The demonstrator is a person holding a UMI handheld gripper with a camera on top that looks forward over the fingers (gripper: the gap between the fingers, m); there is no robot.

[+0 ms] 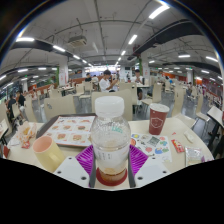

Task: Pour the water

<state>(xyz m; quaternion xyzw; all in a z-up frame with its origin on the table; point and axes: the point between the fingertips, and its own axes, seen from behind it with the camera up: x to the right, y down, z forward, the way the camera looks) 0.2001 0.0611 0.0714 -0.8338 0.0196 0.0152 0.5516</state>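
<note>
- bottle (111,140) looks like clear glossy plastic, white matt cap;
- red cup (158,118) seems matt paper;
- gripper (111,160) pads look matt purple, rubbery; tabletop (150,135) smooth

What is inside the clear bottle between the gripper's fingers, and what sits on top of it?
The bottle holds a shallow layer of reddish-brown liquid at its bottom; the rest looks empty. A white cap closes the top. The gripper fingers flank its lower body, hiding the sides there.

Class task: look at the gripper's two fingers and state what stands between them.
In the gripper view, a clear bottle with a white cap stands between the fingers, which press on it.
</note>
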